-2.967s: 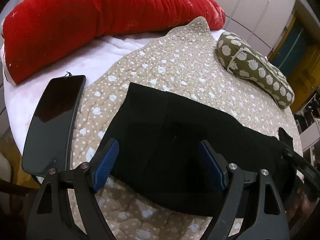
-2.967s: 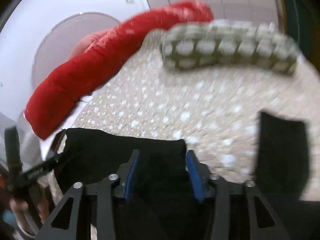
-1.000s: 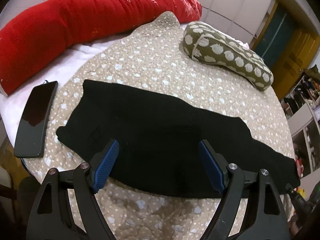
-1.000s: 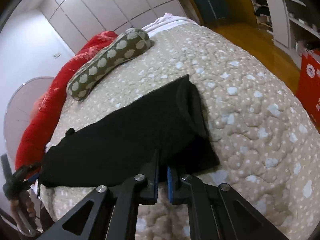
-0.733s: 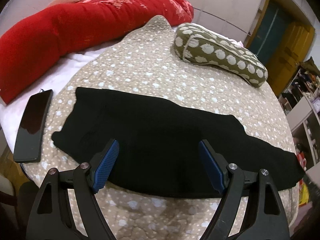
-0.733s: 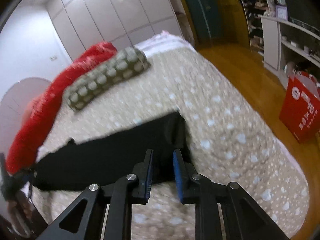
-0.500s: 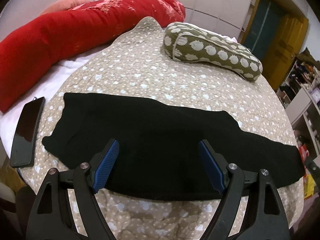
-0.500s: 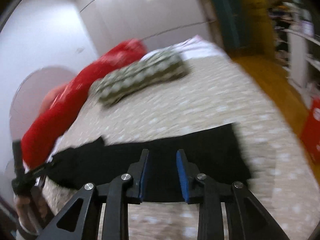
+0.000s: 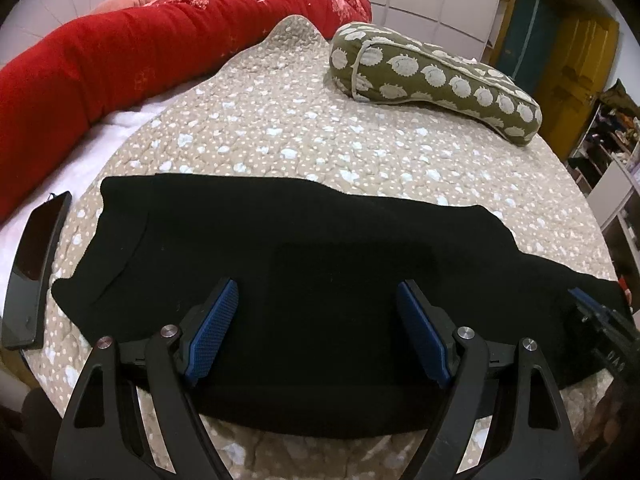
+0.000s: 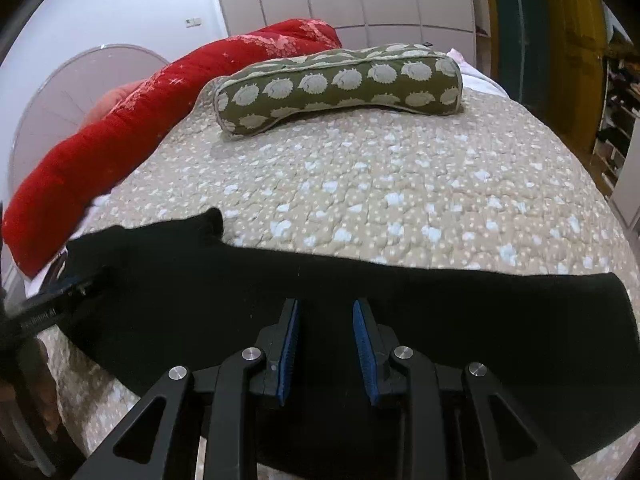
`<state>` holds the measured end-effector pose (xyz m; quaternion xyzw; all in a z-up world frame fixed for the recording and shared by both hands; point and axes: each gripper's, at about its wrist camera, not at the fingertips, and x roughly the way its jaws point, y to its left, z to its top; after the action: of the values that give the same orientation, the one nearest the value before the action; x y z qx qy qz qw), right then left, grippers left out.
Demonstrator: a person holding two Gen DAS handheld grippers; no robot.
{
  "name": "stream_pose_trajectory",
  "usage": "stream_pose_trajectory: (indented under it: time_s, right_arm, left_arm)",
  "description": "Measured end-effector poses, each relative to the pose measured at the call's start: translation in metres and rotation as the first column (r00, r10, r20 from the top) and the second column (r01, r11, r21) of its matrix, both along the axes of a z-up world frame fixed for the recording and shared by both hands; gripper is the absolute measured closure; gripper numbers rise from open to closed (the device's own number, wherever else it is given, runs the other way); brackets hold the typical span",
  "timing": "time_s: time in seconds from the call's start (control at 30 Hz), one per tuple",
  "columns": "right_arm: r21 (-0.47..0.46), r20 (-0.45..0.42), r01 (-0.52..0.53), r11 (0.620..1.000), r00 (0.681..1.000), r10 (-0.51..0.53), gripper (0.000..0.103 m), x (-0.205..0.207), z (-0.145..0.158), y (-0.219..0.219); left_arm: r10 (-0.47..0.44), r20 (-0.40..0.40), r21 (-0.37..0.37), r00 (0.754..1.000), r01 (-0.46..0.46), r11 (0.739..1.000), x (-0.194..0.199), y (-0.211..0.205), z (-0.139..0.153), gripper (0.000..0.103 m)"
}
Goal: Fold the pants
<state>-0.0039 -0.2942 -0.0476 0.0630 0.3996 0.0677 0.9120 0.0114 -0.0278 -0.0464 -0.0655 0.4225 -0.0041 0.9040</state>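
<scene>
- The black knit pants (image 9: pixel 320 264) lie stretched in one long flat band across the near side of the bed, on the beige quilted bedspread with pale spots (image 9: pixel 304 136).
- Left claw (image 9: pixel 318 332) hangs over the middle of the band, its blue-padded fingers (image 9: pixel 214 326) spread wide, nothing caught between them.
- Right claw (image 10: pixel 326 344) sits above the leg part of the pants, its pads partly parted and empty; no cloth pinched there.
- In the left wrist view, the right claw's tip shows at the far right edge, by the pants' end.
- The olive bolster pillow with pale round prints (image 10: pixel 340 84) rests further up the bed, well apart from the pants.
- The long red cushion (image 9: pixel 132 52) curves along the bed's far left side.
- A dark flat phone (image 9: pixel 34 264) lies on the white sheet (image 9: pixel 80 160), just beside the pants' left end.
</scene>
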Motion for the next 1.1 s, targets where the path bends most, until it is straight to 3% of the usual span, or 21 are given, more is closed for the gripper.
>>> stream_pose_trajectory:
  time_s: [0.2,0.43,0.6,0.73,0.87,1.0,1.1]
  right_arm:
    - [0.021,0.017,-0.007,1.0,1.0,0.006,0.077,-0.028,0.016,-0.01]
    - [-0.068,-0.001,0.039,0.997,0.999,-0.039,0.074,-0.058,0.004,-0.031]
    - [-0.028,-0.002,0.055,0.998,0.998,-0.055,0.074,-0.065,0.001,-0.04]
    - [-0.015,0.02,0.09,0.996,0.996,-0.09,0.071,-0.081,0.01,-0.057]
    - [0.029,0.02,0.153,0.988,0.988,-0.153,0.062,-0.097,0.009,-0.086]
    - [0.006,-0.017,0.24,0.971,0.971,-0.24,0.061,-0.106,-0.001,-0.116]
    - [0.032,-0.015,0.278,0.96,0.96,-0.278,0.061,-0.115,0.002,-0.135]
  left_arm:
    - [-0.02,0.004,0.006,1.0,0.02,1.0,-0.007,-0.004,0.006,0.021]
    - [-0.047,0.03,-0.003,0.998,0.047,0.999,-0.02,-0.021,0.014,0.021]
    - [-0.08,0.006,0.046,0.997,0.08,0.996,-0.025,-0.04,0.006,0.021]
    - [-0.132,0.024,0.028,0.991,0.131,0.991,-0.032,-0.053,0.016,0.021]
    - [-0.203,0.043,0.038,0.978,0.201,0.979,-0.036,-0.076,0.025,0.021]
    - [-0.275,0.033,0.024,0.961,0.274,0.961,-0.032,-0.103,0.029,0.021]
    - [-0.36,0.026,0.022,0.933,0.36,0.933,-0.028,-0.132,0.033,0.021]
